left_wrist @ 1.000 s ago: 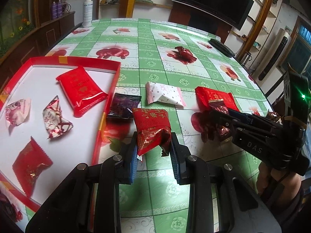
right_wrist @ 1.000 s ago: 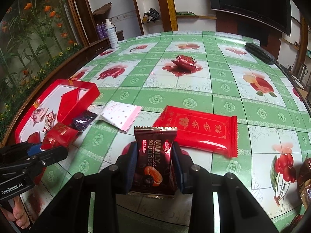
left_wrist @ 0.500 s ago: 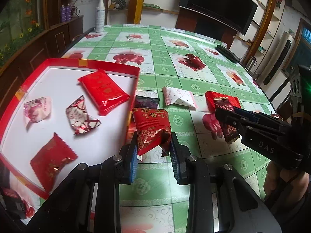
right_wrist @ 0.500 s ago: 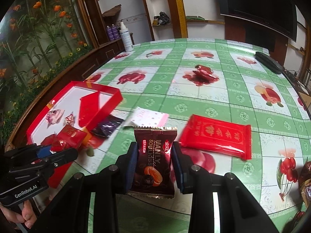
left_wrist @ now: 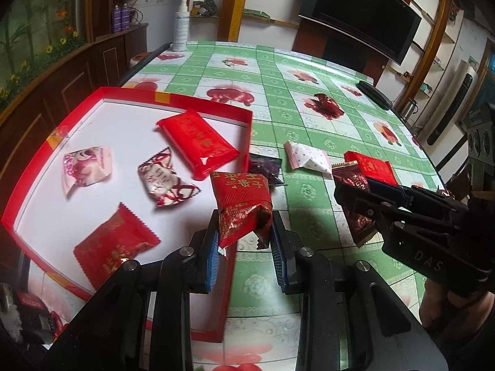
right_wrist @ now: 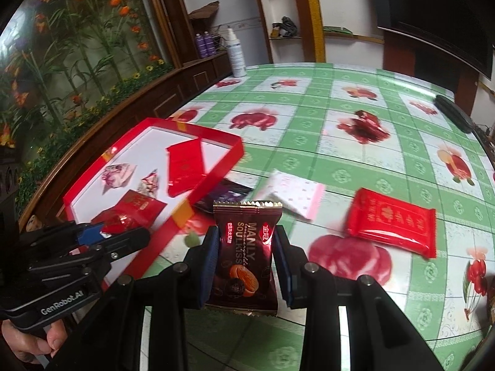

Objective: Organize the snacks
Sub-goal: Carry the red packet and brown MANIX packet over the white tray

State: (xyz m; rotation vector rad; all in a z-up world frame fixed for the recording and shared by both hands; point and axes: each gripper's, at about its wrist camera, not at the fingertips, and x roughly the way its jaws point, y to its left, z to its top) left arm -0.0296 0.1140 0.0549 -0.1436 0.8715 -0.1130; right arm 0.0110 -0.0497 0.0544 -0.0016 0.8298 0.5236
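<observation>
At the far left of the left wrist view, a shallow red-walled cardboard tray with a white floor (left_wrist: 130, 94) is set on the green-and-white checked tablecloth printed with red fruit (left_wrist: 309, 142). Five wrapped snacks are laid inside it: a pink-and-white crinkled sweet wrapper (left_wrist: 85, 168), a silver-and-red twisted wrapper (left_wrist: 164, 181), a flat red foil packet with gold print (left_wrist: 116, 242) nearest the camera, and a glossy red rectangular pack (left_wrist: 198, 142) toward the far wall.

Over the tray's right wall the left gripper (left_wrist: 244, 241) is held, its blue-padded jaws closed narrowly on a small red foil sachet with gold characters (left_wrist: 241, 204) — the sachet is pinched by its lower end and stands up between the pads.

Beyond the wall, on the cloth, a dark purple packet (left_wrist: 266, 167) is seen just beside the tray, then a white packet with pink dots (left_wrist: 306, 157), then a red rectangular pack with gold print (right_wrist: 391, 227).

To the right, the right gripper (right_wrist: 246, 258) is carried above the cloth, clear of the tray; its jaws are pressed on a dark brown wrapper printed "MANLY SOULKISS" (right_wrist: 244, 256), held upright by its sides. A black remote-like bar (right_wrist: 453, 113) is left at the far right edge of the table.
</observation>
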